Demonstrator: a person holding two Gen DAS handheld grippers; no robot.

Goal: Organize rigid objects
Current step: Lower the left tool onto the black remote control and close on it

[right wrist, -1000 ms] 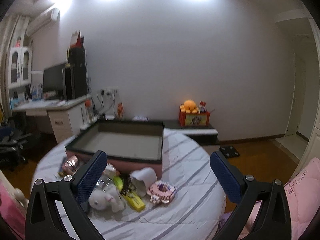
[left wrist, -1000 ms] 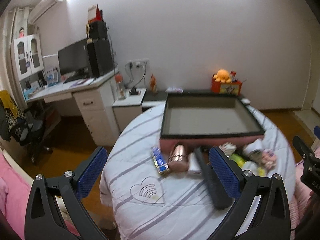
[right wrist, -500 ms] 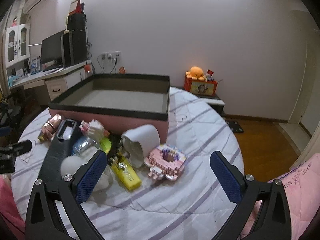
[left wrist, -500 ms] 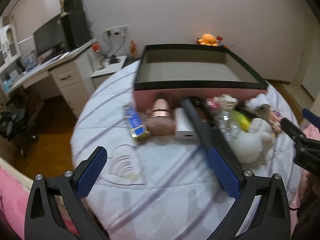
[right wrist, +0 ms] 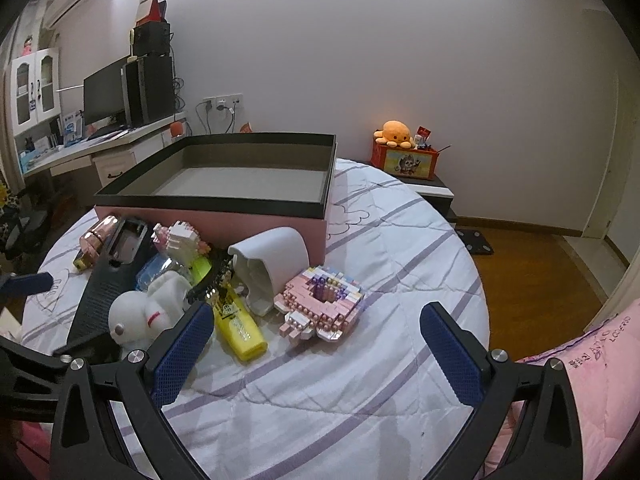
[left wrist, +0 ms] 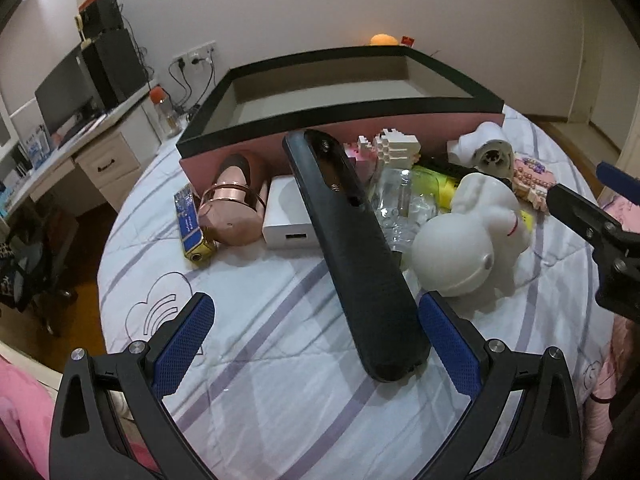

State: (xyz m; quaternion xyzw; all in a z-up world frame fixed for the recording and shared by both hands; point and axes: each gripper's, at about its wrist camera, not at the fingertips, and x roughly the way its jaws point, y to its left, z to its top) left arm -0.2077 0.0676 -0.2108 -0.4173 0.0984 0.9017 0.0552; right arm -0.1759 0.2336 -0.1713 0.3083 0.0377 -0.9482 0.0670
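Note:
A pink box with a black rim (left wrist: 400, 102) (right wrist: 224, 200) stands empty on the round bed. Before it lies a heap: a long black bar (left wrist: 352, 240), a rose-gold flask (left wrist: 232, 208), a white charger (left wrist: 288, 216), a blue-yellow lighter (left wrist: 192, 224), a white toy figure (left wrist: 468, 240) (right wrist: 136, 320), a yellow tube (right wrist: 238, 326), a white cup (right wrist: 272, 264) on its side and a pink brick model (right wrist: 324, 306). My left gripper (left wrist: 316, 344) is open, just short of the bar's near end. My right gripper (right wrist: 316, 348) is open, above the bedspread near the brick model.
The bed has a white striped cover (right wrist: 360, 400). A desk with a monitor (right wrist: 104, 100) stands at the left. A low cabinet with an orange plush octopus (right wrist: 396, 132) stands by the far wall. A pink quilt (right wrist: 592, 380) lies at the right.
Both grippers have come down and forward toward the heap. The black bar now lies close before my left gripper. Both stay open.

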